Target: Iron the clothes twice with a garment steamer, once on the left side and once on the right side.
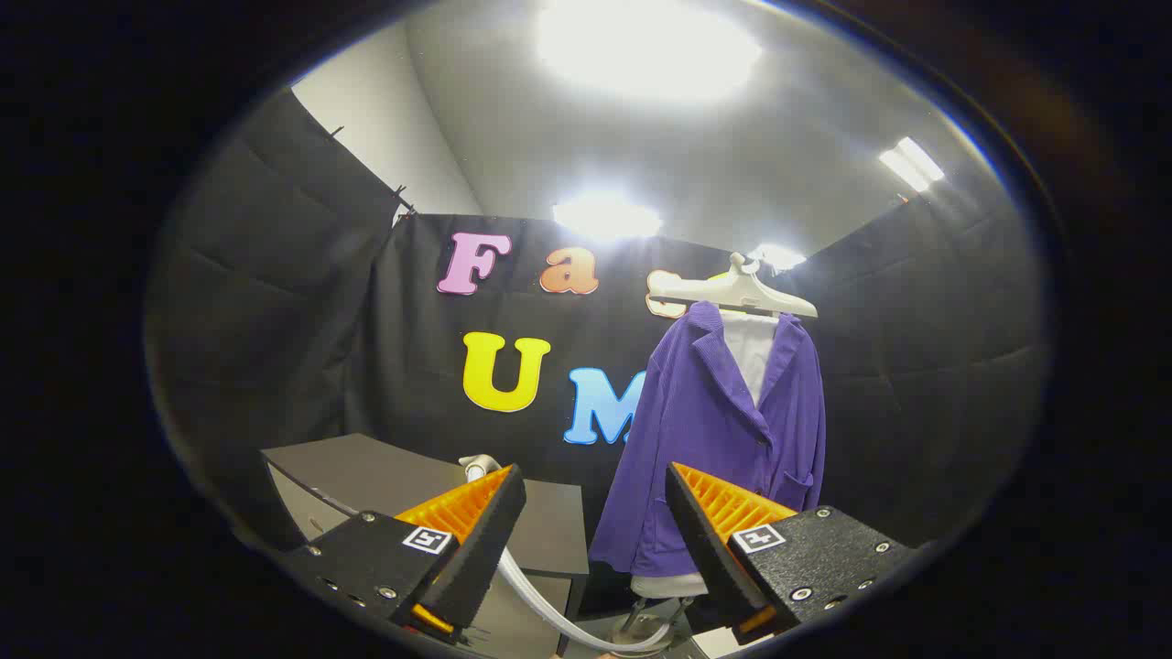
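Gripper view: hand-held gripper (595,490) wide open, holding nothing; purple jacket (705,439) hangs beyond fingers, slightly right.

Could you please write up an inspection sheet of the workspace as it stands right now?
Surface: grey-topped cabinet beyond the fingers, bare.
Job's things: purple jacket over a white shirt on a white plastic hanger; white steamer head past one finger.
Clutter: nothing seen.
Gripper: gripper open, fingers apart, holding nothing.
Cables: white hose curving down from the steamer head.
Surroundings: black cloth wall, lit ceiling lights.
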A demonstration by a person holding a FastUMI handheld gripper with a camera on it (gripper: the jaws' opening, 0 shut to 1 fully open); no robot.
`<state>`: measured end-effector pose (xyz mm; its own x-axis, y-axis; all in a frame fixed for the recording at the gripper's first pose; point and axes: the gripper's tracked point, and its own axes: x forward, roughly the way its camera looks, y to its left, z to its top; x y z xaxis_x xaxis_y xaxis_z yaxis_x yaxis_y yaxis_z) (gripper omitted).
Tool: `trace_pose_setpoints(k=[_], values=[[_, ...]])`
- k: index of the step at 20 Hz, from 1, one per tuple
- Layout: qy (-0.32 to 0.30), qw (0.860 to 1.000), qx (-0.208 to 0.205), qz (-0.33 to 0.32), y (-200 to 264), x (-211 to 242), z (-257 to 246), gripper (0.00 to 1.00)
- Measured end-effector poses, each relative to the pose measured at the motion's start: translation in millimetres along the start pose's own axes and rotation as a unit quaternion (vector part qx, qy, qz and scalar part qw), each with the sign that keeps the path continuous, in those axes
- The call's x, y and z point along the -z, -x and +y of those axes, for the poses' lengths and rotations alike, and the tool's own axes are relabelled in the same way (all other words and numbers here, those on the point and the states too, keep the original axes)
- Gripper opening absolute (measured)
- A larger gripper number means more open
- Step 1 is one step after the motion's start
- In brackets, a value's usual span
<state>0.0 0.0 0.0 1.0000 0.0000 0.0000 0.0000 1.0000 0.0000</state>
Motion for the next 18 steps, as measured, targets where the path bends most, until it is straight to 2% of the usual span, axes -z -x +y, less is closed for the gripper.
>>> trace_pose_setpoints(k=[8,18], values=[[-0.005,1.0,0.005,0.012,-25.6,16.3,15.2,0.95],[-0.004,0.999,0.021,0.034,-63.3,36.7,4.5,0.95]])
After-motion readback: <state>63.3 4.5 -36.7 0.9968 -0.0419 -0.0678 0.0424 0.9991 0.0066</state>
